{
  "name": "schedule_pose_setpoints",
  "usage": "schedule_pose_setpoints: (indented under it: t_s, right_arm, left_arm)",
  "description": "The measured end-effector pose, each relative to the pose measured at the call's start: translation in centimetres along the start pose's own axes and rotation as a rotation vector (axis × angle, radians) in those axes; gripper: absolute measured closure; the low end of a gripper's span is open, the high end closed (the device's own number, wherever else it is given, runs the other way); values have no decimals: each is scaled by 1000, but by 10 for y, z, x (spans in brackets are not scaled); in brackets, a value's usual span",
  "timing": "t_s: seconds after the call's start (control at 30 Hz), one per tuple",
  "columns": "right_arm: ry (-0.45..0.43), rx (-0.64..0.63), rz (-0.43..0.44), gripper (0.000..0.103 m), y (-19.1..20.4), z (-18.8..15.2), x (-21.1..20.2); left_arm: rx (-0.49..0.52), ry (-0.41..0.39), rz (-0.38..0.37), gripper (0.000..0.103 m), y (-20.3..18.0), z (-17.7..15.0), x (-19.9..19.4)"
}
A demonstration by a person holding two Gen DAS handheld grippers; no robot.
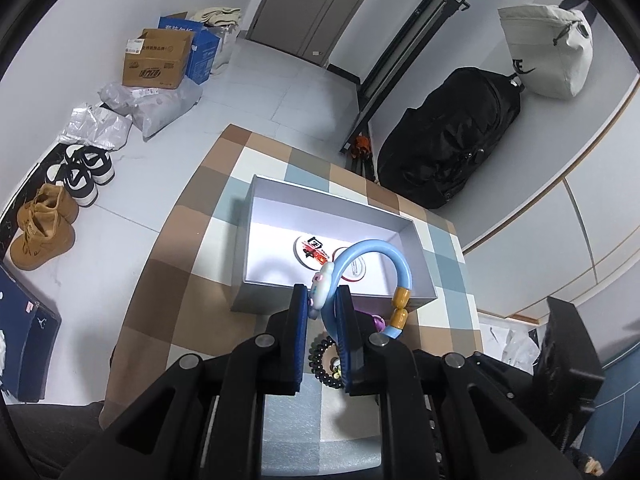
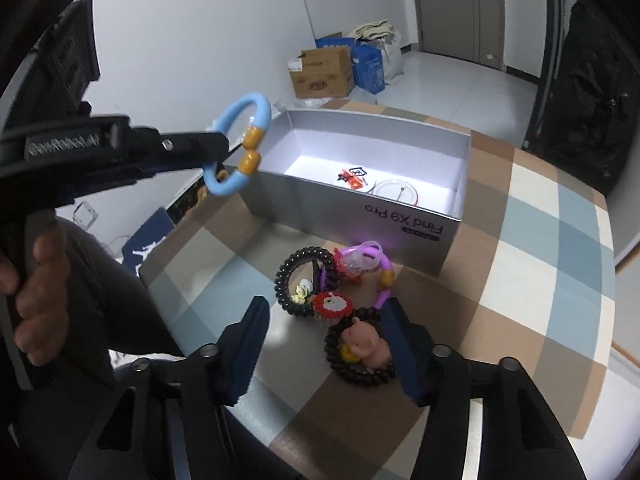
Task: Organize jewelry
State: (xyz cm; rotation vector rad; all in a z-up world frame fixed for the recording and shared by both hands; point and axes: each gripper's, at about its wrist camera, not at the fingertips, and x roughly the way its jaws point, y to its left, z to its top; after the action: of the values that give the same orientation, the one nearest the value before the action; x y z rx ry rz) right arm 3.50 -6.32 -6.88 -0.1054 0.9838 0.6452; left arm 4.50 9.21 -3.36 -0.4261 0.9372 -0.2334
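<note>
My left gripper (image 1: pixel 322 300) is shut on a light blue bracelet (image 1: pixel 384 246) with yellow beads, holding it in the air by the near edge of the open grey box (image 1: pixel 332 190). Seen from the right wrist, that bracelet (image 2: pixel 256 108) hangs beside the box's (image 2: pixel 340 208) left corner. Two round badges (image 2: pixel 352 178) lie inside the box. My right gripper (image 2: pixel 326 306) is open, low over the table. A dark coil tie with a pink pig charm (image 2: pixel 364 350) lies between its fingers, close to the right one. A black coil tie with a red charm (image 2: pixel 304 280) and a purple bracelet (image 2: pixel 370 258) lie just beyond.
The table wears a checked cloth (image 2: pixel 520 240) in brown, blue and cream. A person's hand (image 2: pixel 36 280) grips the left tool's handle. On the floor are cardboard boxes (image 1: pixel 160 60), shoes (image 1: pixel 44 224) and a black backpack (image 1: pixel 448 136).
</note>
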Motion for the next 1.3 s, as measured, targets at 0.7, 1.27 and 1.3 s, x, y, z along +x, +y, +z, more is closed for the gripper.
schedule_pose_setpoints:
  t_s: [0.7, 1.27, 1.3]
  right_arm:
    - [12, 23, -36, 83, -2, 8, 10]
    - [-219, 176, 52, 83, -30, 49, -43]
    - [-226, 183, 52, 83, -32, 50, -44]
  left_arm:
    - [-26, 12, -2, 94, 3, 1, 3]
    - [27, -64, 21, 94, -15, 20, 12]
    - [27, -65, 21, 94, -16, 22, 14]
